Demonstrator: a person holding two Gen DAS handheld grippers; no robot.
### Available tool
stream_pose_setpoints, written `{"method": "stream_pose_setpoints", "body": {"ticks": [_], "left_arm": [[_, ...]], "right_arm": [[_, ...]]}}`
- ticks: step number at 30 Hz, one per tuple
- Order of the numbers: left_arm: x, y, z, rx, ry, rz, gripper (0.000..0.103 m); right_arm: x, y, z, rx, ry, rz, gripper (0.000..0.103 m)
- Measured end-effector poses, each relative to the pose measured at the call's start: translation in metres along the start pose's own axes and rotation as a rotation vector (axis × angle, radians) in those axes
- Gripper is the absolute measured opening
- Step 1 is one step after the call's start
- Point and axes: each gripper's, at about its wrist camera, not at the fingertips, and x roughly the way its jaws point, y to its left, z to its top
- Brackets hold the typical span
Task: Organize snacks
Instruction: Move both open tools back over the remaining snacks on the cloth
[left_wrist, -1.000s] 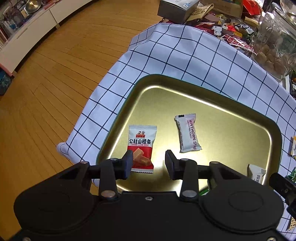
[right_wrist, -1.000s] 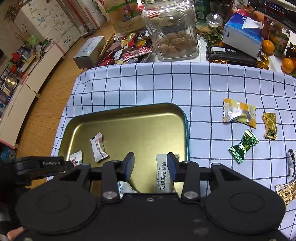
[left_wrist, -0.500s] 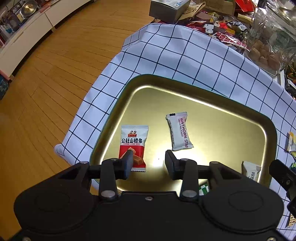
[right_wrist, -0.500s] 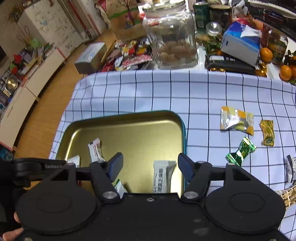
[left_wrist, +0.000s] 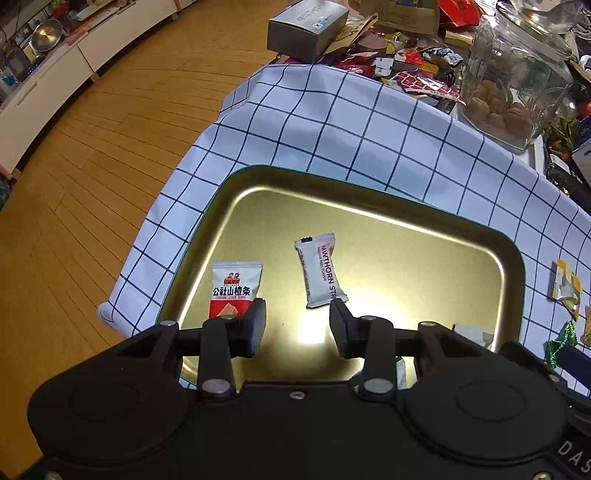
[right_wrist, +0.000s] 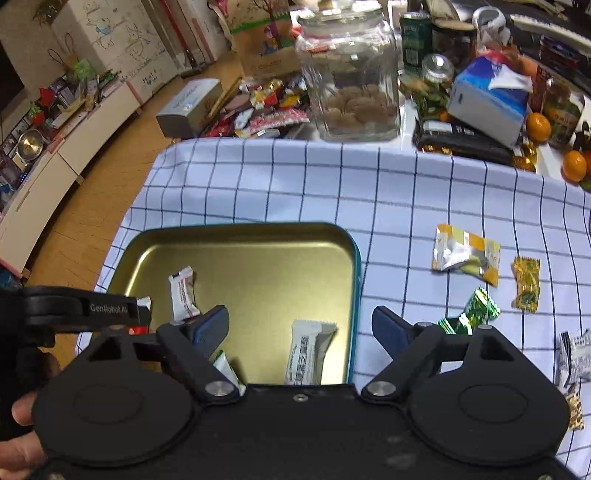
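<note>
A gold tray (left_wrist: 424, 236) (right_wrist: 258, 240) lies on the checked cloth. In it are a red-and-white snack packet (left_wrist: 232, 290), a white hawthorn strip packet (left_wrist: 320, 273) (right_wrist: 181, 291) and a white sesame bar packet (right_wrist: 308, 350). My left gripper (left_wrist: 297, 326) is open and empty, above the tray's near edge. My right gripper (right_wrist: 300, 326) is wide open and empty, above the sesame bar at the tray's right side. Loose on the cloth to the right lie a yellow-silver packet (right_wrist: 466, 253), a gold candy (right_wrist: 525, 283) and a green candy (right_wrist: 476, 310).
A glass jar (right_wrist: 351, 74) of nuts stands at the back beside a heap of wrappers (right_wrist: 258, 110), a grey box (right_wrist: 190, 107), a tissue box (right_wrist: 491, 99) and oranges (right_wrist: 537, 127). More wrapped snacks (right_wrist: 574, 354) lie at the far right. The cloth's left edge overhangs wooden floor (left_wrist: 92, 166).
My right gripper has opened wide and let go of the white sesame bar, which now lies in the tray. Both grippers have drawn back slightly. The left gripper stays open.
</note>
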Motion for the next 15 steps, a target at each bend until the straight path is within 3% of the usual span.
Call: {"method": "stream_pose_setpoints", "body": {"ticks": [7,15], "left_arm": [[-0.018,-0.019,0.0,0.01,-0.099,-0.015,0.048],[-0.033,-0.05,-0.001,0.033,-0.16,-0.035,0.048]], "right_arm": [[-0.004,-0.02,0.001,0.02,-0.015,-0.133,0.081],[-0.013,-0.067,0.003,0.053,-0.044,-0.27,0.077]]}}
